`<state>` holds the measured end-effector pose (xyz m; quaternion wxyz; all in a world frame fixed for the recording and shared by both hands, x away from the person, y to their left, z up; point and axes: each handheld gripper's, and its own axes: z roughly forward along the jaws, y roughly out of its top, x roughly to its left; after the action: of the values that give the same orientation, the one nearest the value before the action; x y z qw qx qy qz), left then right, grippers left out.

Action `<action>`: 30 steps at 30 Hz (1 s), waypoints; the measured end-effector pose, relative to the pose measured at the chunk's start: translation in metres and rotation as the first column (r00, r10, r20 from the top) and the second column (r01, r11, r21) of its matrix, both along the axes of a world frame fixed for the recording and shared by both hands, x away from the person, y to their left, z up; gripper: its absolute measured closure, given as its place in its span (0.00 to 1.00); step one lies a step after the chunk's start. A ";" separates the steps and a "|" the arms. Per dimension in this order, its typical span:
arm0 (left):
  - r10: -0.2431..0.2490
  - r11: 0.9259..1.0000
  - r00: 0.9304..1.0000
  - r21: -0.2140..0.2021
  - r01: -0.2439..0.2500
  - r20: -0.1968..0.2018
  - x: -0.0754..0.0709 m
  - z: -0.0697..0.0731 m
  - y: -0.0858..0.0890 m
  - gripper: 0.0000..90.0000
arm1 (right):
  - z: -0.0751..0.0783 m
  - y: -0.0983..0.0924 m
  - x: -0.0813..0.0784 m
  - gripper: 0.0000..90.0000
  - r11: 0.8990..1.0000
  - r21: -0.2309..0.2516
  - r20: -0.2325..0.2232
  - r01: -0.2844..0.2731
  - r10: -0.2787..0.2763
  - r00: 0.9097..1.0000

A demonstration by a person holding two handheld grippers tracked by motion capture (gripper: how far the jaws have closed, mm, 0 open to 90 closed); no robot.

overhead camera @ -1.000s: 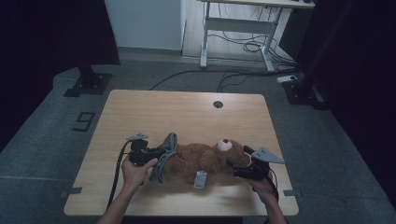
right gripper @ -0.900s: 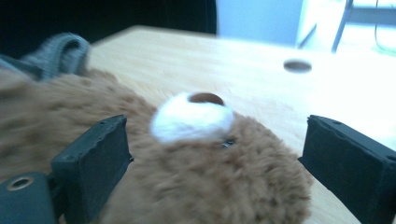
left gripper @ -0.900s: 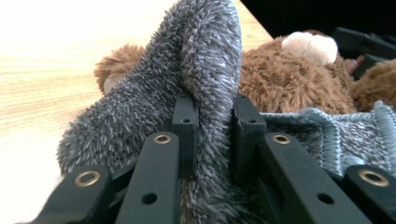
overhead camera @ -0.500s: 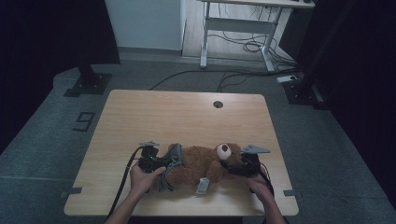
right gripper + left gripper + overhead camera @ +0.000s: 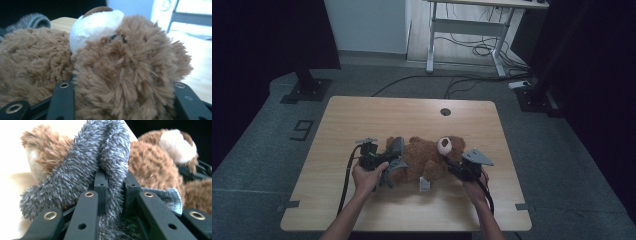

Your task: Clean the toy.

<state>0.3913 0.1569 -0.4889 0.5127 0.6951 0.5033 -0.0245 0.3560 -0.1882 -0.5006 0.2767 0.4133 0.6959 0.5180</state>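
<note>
Teddy bear (image 5: 424,161) lies mid-table, soft and light. My left gripper (image 5: 113,183) is pinched tight on the grey fuzzy sock (image 5: 82,167) by its feet; right gripper (image 5: 120,100) has just been closing around the squishy head.

A brown teddy bear (image 5: 427,160) with a white muzzle lies at the frame's lower centre; beside it a grey fuzzy garment (image 5: 394,155), pale blue inside. The desk (image 5: 412,115) is light wood, the fingers (image 5: 100,182) black.
</note>
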 end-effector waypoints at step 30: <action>0.106 0.953 0.990 0.274 -0.127 0.089 -0.071 0.004 0.117 0.81 | -0.031 -0.020 -0.003 0.20 1.000 -0.024 -0.067 0.009 -0.011 0.998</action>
<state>0.3207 0.2739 -0.4845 0.4282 0.7300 0.5227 0.1026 0.3530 -0.2083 -0.5317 0.2606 0.4308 0.7087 0.4942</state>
